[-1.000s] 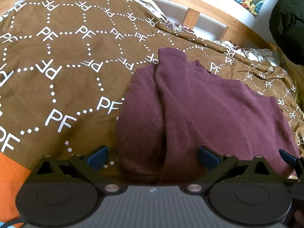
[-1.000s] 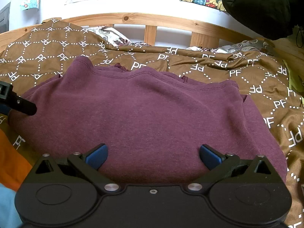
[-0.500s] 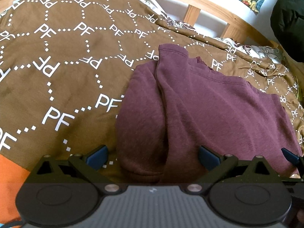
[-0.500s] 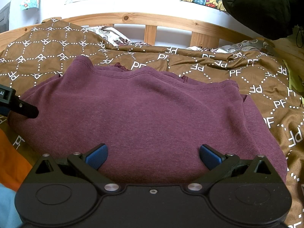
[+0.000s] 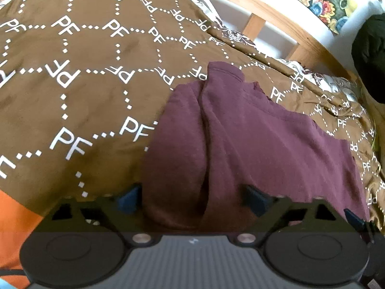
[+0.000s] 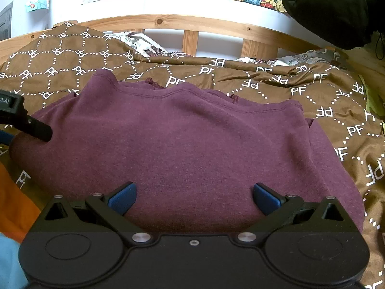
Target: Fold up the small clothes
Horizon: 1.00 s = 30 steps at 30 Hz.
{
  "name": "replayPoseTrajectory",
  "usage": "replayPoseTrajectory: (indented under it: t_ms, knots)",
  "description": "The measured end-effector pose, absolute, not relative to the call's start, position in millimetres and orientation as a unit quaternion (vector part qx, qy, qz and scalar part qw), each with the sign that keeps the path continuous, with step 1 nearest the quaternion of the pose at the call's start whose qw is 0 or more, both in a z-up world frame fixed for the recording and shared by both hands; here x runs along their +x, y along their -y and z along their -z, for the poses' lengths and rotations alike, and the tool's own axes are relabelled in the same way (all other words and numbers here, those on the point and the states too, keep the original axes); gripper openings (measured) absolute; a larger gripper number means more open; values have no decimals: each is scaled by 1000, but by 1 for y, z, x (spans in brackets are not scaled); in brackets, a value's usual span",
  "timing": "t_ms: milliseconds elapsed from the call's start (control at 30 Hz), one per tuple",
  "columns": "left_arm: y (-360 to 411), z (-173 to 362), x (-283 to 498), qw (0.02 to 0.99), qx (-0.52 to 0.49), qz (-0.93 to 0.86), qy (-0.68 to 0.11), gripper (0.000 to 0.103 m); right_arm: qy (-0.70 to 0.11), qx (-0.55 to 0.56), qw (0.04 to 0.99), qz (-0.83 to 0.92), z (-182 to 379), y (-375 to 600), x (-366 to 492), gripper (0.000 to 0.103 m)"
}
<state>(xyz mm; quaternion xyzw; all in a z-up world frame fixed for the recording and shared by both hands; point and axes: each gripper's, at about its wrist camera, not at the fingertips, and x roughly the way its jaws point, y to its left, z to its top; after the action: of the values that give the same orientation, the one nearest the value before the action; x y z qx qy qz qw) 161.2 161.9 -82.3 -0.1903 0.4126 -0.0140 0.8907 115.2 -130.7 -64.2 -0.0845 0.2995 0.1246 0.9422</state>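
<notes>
Maroon sweatshirt [image 6: 192, 144]: one item, soft knit fabric, stitched seam along the far edge. Lies partly folded and spread broadly on the brown patterned bedcover [image 6: 276, 82], with a rolled lengthwise fold bunched at its left end. Surface gently rumpled.

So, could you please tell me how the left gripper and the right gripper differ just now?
The left gripper is closing, its jaws narrower around the maroon garment's bunched left edge; the right gripper stands wide open at the garment's smooth near hem. Neither grips yet. Both have blue pads and point at the same garment.
</notes>
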Motion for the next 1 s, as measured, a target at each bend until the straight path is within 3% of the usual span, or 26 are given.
replayPoseTrajectory:
  t_ms: [67, 133, 233, 267, 667, 1000]
  knots:
    - [-162, 80, 161, 889, -191, 12, -416, 72, -300, -83, 942, -125, 64, 130, 116, 103]
    - [-162, 78, 160, 887, -198, 15, -416, 49, -300, -82, 942, -126, 64, 131, 116, 103]
    - [-161, 73, 158, 891, -206, 29, -404, 26, -301, -82, 942, -126, 63, 131, 116, 103]
    - [-160, 71, 157, 894, -202, 32, -399, 23, -299, -82, 942, -128, 62, 131, 116, 103]
    - [-119, 6, 161, 929, -145, 106, -325, 17, -265, -44, 952, -146, 29, 157, 114, 103]
    - [12, -25, 198, 904, -35, 261, -336, 16, -216, -24, 975, -50, -18, 239, 122, 102]
